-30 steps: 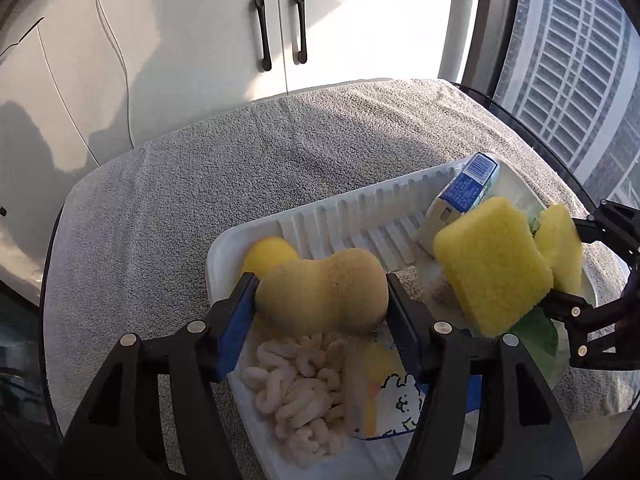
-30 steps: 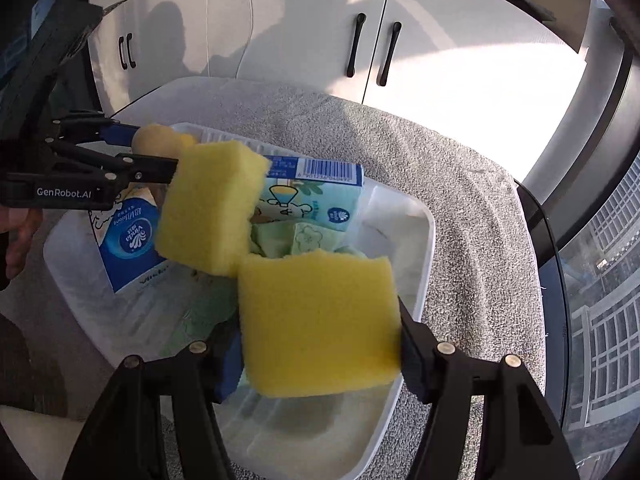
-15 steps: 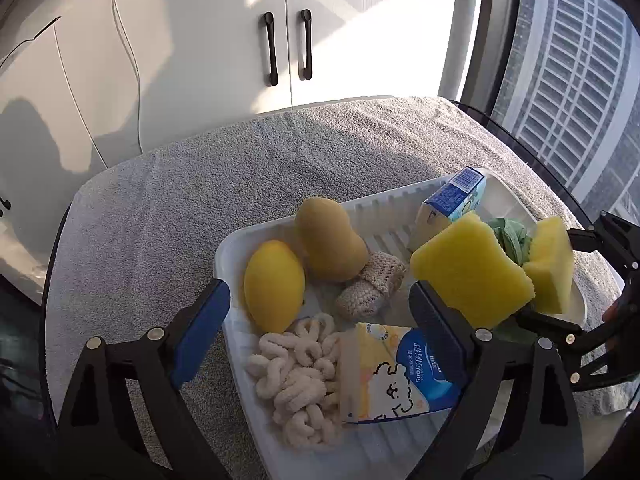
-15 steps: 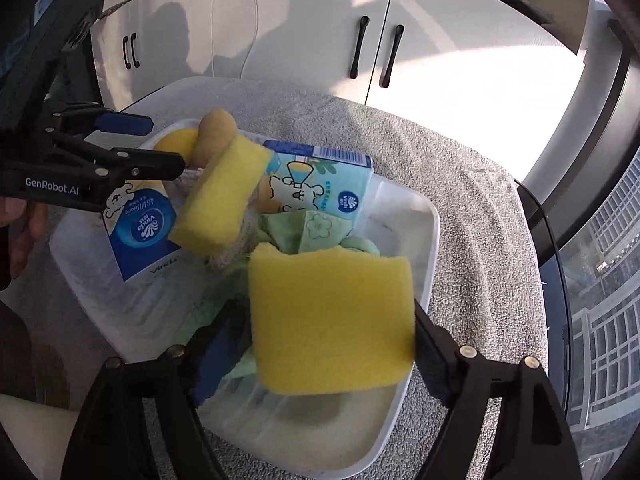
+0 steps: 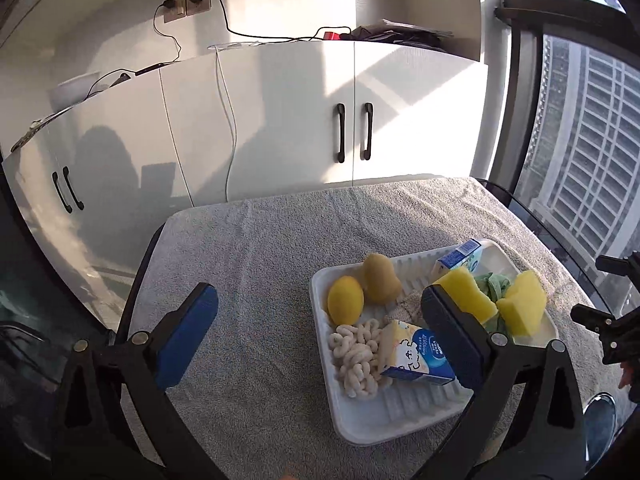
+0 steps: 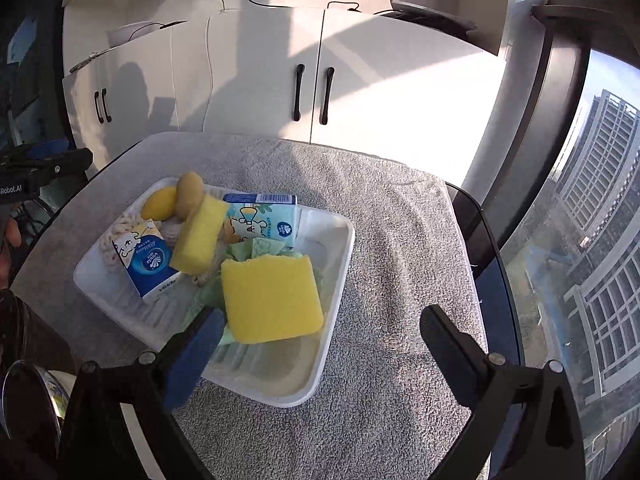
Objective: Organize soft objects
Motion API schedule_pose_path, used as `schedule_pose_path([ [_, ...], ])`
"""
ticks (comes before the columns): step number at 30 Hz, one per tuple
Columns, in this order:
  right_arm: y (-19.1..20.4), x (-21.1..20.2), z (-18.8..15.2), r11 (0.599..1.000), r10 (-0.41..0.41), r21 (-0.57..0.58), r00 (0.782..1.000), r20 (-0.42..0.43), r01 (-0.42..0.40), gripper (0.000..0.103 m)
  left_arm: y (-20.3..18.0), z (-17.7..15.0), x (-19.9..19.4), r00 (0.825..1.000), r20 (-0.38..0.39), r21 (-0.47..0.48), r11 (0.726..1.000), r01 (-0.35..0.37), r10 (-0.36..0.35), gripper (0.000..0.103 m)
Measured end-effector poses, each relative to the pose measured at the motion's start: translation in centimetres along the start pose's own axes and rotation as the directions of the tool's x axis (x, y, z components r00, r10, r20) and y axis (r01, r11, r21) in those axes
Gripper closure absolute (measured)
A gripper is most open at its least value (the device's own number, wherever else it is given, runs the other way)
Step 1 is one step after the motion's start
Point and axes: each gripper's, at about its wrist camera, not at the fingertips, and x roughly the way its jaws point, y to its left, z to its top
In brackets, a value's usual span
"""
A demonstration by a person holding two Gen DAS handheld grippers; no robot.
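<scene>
Both the left gripper (image 5: 316,336) and right gripper (image 6: 324,346) have jaws opening, nothing between them (hovering above); the yellow sponges (image 6: 271,299) lie in the white tray (image 6: 340,248) on the towel's right

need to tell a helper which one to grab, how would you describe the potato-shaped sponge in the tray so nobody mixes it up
Find the white ribbed tray on the grey towel. In its far left corner, seen from the left wrist, a smooth yellow lemon lies beside the potato-shaped sponge. It is the only dull tan, rounded, waisted piece; the other sponges are bright yellow blocks.
</scene>
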Motion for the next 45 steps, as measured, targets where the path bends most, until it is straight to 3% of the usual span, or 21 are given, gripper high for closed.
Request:
schedule_pose_path([
  [4,-1.0,-4.5,-1.6,0.995,-0.028,0.092,0.999,0.04,0.024,0.0,-0.3,-1.2,-5.3,0.997,0.053,-0.017,0.998,-0.057,0.058,0.0],
  [10,0.3,-10.7,-5.8,0.984,-0.03,0.179,0.997,0.073,0.016,0.0,-2.7,-5.8,-12.1,0.991,0.064,-0.04,0.992,-0.116,0.119,0.0],
  [15,3.5,-14.0,-10.2,0.986,-0.015,0.168,0.997,0.077,0.002,0.0,-5.5,-10.9,-15.7,0.981,-0.035,-0.076,0.978,-0.195,0.193,0.0],
  [20,6.6,-16.6,-14.1,0.985,-0.026,0.171,0.997,0.076,0.012,0.0,-7.7,-15.5,-17.6,0.99,-0.111,-0.135,0.986,-0.102,0.087,0.0],
  [24,8.1,-17.8,-16.2,0.982,-0.045,0.188,0.996,0.073,0.031,0.0,-8.7,-17.7,-18.9,0.99,-0.122,-0.154,0.984,-0.091,0.072,0.0],
  [28,8.9,-18.4,-17.5,0.977,-0.065,0.208,0.996,0.068,0.049,0.0,-9.7,-18.4,-20.0,0.986,-0.12,-0.105,0.986,-0.132,0.119,0.0],
  [34,9.3,-19.0,-17.6,0.973,-0.132,0.198,0.989,0.066,0.117,0.0,-9.7,-18.3,-21.2,0.986,-0.102,-0.105,0.985,-0.14,0.13,0.0],
  [39,9.5,-19.4,-17.3,0.969,-0.173,0.192,0.982,0.078,0.156,0.0,-9.2,-18.4,-21.0,0.99,-0.117,-0.148,0.984,-0.097,0.079,0.0],
  [45,9.9,-19.7,-17.3,0.969,-0.175,0.192,0.981,0.082,0.157,0.0,-9.3,-18.5,-21.0,0.988,-0.119,-0.133,0.984,-0.116,0.101,0.0],
])
